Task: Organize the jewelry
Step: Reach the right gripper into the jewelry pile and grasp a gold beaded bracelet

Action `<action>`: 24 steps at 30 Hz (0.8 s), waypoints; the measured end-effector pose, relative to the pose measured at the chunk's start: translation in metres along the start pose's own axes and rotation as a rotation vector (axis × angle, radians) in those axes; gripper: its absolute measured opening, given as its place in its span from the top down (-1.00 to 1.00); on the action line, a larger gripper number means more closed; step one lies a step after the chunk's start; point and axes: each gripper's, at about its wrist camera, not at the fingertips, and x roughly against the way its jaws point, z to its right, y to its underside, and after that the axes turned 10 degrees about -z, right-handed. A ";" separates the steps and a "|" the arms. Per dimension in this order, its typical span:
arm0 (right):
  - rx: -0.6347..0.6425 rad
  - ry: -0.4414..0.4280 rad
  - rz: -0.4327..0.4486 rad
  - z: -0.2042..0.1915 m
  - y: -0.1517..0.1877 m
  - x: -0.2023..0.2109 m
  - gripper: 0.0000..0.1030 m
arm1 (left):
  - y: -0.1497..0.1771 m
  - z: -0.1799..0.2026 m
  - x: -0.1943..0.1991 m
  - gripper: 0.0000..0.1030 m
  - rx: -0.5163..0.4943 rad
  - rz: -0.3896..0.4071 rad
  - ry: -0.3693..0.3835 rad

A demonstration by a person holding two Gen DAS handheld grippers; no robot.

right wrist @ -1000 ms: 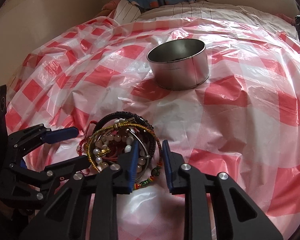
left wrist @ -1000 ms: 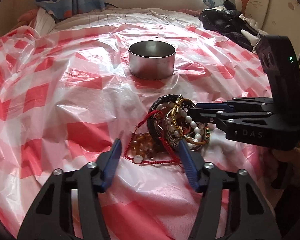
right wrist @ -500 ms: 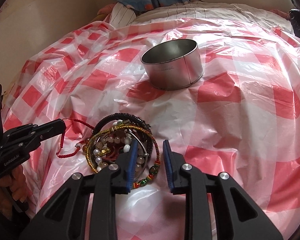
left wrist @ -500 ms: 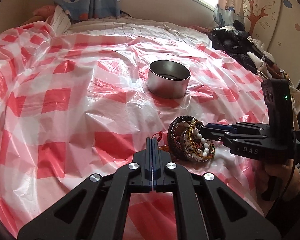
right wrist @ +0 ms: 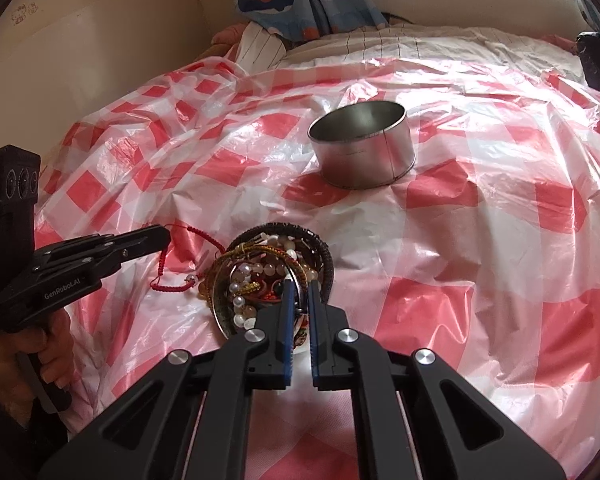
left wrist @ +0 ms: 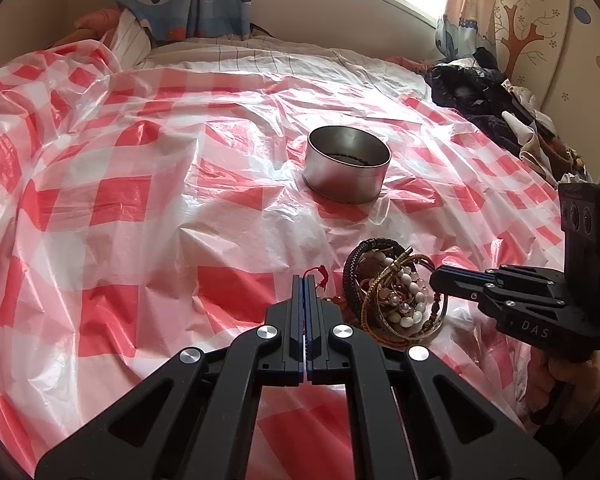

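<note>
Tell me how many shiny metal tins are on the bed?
1. The metal tin stands on the checked plastic sheet, beyond the jewelry pile. No other shows.

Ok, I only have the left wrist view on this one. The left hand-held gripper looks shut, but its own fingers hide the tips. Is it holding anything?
Observer: Yes. In the right wrist view, the left hand-held gripper is pinching a red cord bracelet. The cord hangs from its tips in a loop and trails back to the jewelry pile.
Reviewer: And the right one? I only see it side-on, poking into the pile.
Observer: The right hand-held gripper has its fingers on either side of the rim of a silver bangle. They are closed to a narrow gap, so it appears to be gripping the rim.
</note>
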 end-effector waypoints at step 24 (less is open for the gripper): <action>0.225 0.122 0.021 -0.034 -0.017 -0.013 0.90 | -0.001 0.002 -0.003 0.99 -0.001 -0.007 -0.003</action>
